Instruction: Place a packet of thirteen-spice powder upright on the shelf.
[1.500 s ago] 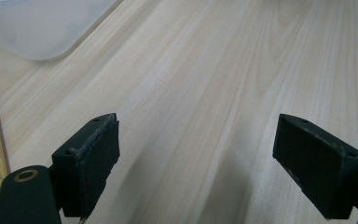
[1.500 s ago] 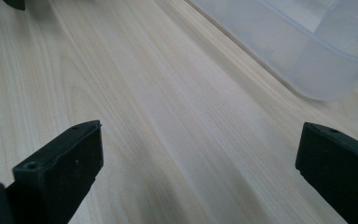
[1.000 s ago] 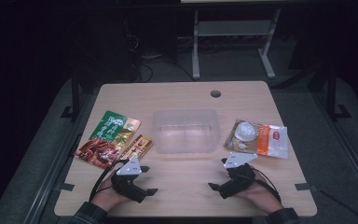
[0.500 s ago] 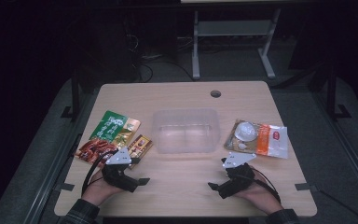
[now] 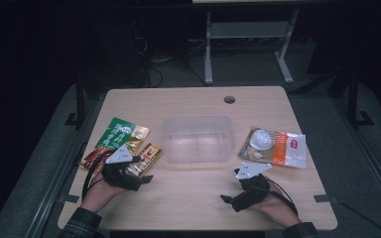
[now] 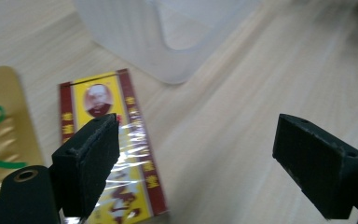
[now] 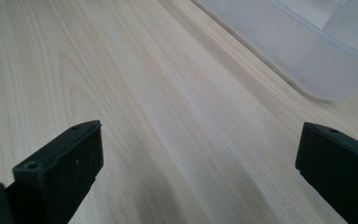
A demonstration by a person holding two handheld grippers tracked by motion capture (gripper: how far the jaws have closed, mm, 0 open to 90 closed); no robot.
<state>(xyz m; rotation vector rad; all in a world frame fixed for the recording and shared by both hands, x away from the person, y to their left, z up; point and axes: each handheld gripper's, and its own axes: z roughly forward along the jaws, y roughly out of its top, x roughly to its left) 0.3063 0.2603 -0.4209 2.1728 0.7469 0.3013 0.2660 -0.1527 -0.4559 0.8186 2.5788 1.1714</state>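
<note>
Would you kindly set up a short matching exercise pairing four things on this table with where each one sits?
Things:
1. clear plastic rectangular tub
2. small red-and-yellow foil sachet
3. green-and-gold snack pouch
4. orange-and-white packet with a round white lid

Places:
A. far left of the table, beyond the sachet
B. middle of the table
C. right of the tub, ahead of the right gripper
D. just under the open fingers of the left gripper

Pairs: 1-B, 2-D, 3-A, 4-C
</note>
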